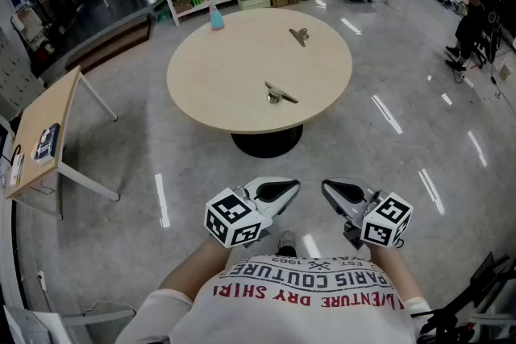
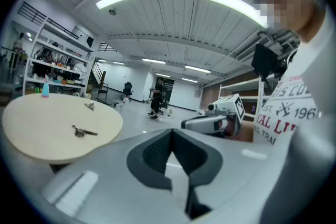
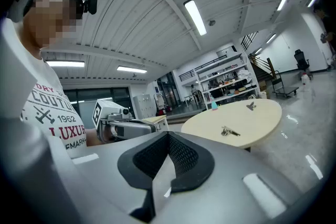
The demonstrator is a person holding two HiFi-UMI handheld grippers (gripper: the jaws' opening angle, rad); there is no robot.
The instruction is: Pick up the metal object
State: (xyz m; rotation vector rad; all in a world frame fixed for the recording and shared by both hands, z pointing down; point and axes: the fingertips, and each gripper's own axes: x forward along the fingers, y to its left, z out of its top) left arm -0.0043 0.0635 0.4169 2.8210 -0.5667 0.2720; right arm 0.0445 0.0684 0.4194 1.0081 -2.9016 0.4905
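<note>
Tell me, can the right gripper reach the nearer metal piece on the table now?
Probably not yet: the right gripper hangs by the person's body, open floor short of the table. Nothing blocks the metal piece.

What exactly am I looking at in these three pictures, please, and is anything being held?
There is no robot here: a person holds a two-jaw gripper in each hand. The head view comes from a camera on the person's head, looking steeply down. It shows the left gripper and the right gripper close to the person's chest, each carrying a cube with square markers. The other two pictures come from cameras riding on the grippers, each looking along its own jaws. Both pairs of jaws are together with nothing between them, so nothing is held. Ahead, out of the grippers' touch, stands a round table. On it lie a metal object near the front, a second metal piece farther back, and a small bottle at the far edge.
</note>
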